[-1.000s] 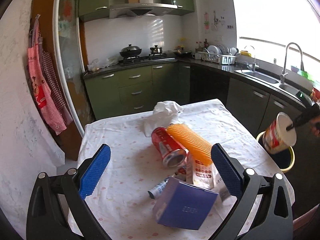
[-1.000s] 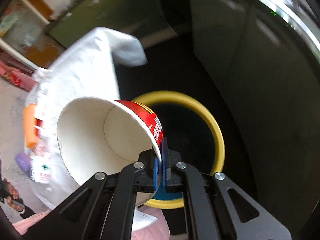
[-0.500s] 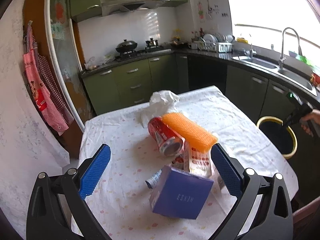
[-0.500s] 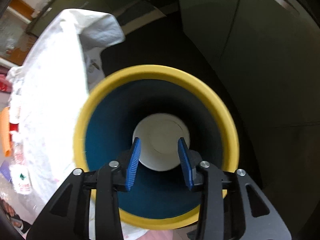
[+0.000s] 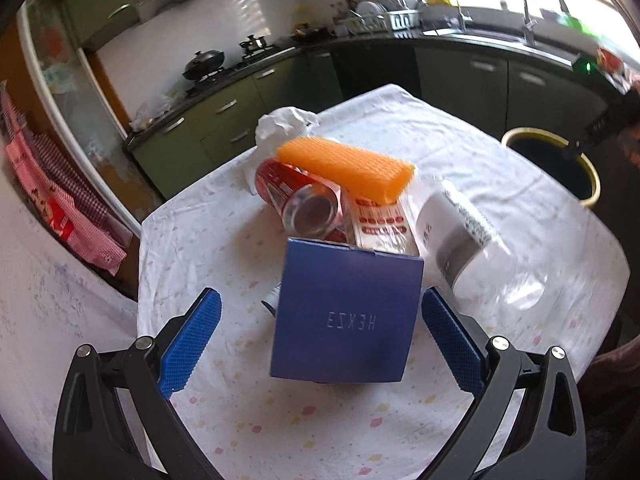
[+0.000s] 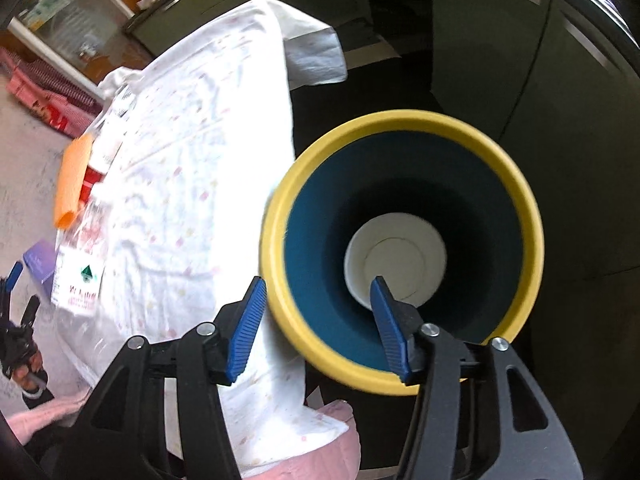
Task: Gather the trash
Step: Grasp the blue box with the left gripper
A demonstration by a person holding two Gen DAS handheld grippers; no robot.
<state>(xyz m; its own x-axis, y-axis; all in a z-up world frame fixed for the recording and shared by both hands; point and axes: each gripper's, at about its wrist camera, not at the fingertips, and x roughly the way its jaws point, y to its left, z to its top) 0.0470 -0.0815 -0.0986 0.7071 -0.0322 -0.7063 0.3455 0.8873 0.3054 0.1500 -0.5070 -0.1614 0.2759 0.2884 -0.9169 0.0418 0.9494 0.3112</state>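
Note:
A pile of trash lies on the white tablecloth (image 5: 208, 240): a blue box (image 5: 346, 316), a red can (image 5: 304, 204), an orange sponge (image 5: 348, 168), a red-and-white carton (image 5: 384, 228), a clear plastic bottle (image 5: 464, 236) and crumpled tissue (image 5: 284, 124). My left gripper (image 5: 320, 344) is open, its fingers on either side of the blue box. My right gripper (image 6: 320, 328) is open above the yellow-rimmed blue bin (image 6: 404, 256). The white paper cup (image 6: 396, 264) lies at the bin's bottom. The bin also shows in the left wrist view (image 5: 552, 160), beside the table.
Dark green kitchen cabinets (image 5: 224, 120) and a counter with a sink run behind the table. An apron hangs at the left (image 5: 52, 192). In the right wrist view the tablecloth corner (image 6: 316, 60) hangs next to the bin.
My right gripper opened and dropped the paper cup into the bin, then widened and drew back. My left gripper moved in low around the blue box.

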